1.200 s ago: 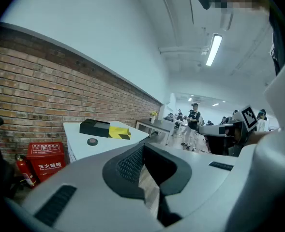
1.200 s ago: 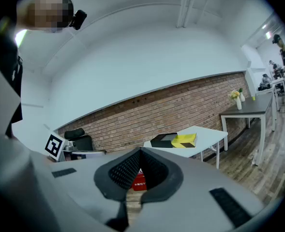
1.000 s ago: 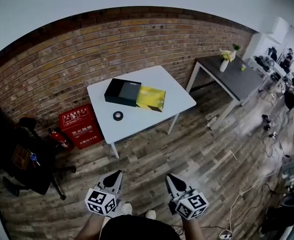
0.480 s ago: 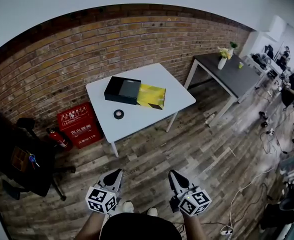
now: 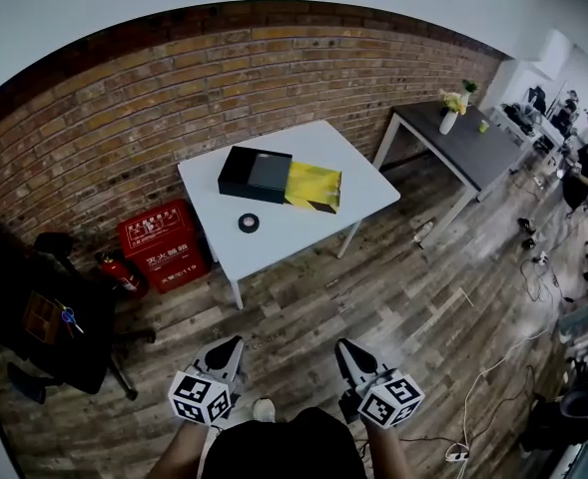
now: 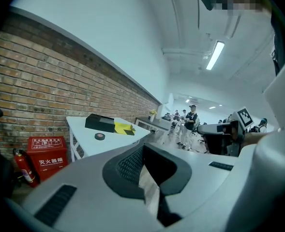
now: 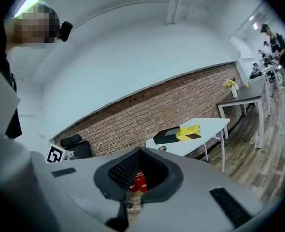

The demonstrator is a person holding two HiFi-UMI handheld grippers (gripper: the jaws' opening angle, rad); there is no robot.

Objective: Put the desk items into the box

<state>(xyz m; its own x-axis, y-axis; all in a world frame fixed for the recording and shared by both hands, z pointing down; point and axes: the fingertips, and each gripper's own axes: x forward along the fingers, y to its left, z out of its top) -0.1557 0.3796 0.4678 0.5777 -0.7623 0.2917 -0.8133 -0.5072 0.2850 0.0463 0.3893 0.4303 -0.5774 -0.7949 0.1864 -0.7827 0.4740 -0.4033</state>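
White desk (image 5: 303, 239) stood against the brick wall and carried all the task's things: one black box (image 5: 254, 173), one yellow item (image 5: 315, 186) and one small black tape roll (image 5: 249, 224). The box lay near the far side of the desk. The yellow item touched the box's right end, and I could not tell if it was a loose thing or a part of the box. The roll lay alone on the bare top, near the box but apart from it, so it was probably the easiest thing to pick first. Nothing looked packed yet, so I judged the task as not begun. The two grippers were held low in front of the person's body, over the wooden floor and well apart from the desk, probably because the person had to come closer to it before reaching. The left gripper (image 5: 234, 344) had its jaws pressed together with nothing between them, and the right gripper (image 5: 342, 347) looked the same, empty and closed. Both pointed toward the desk.
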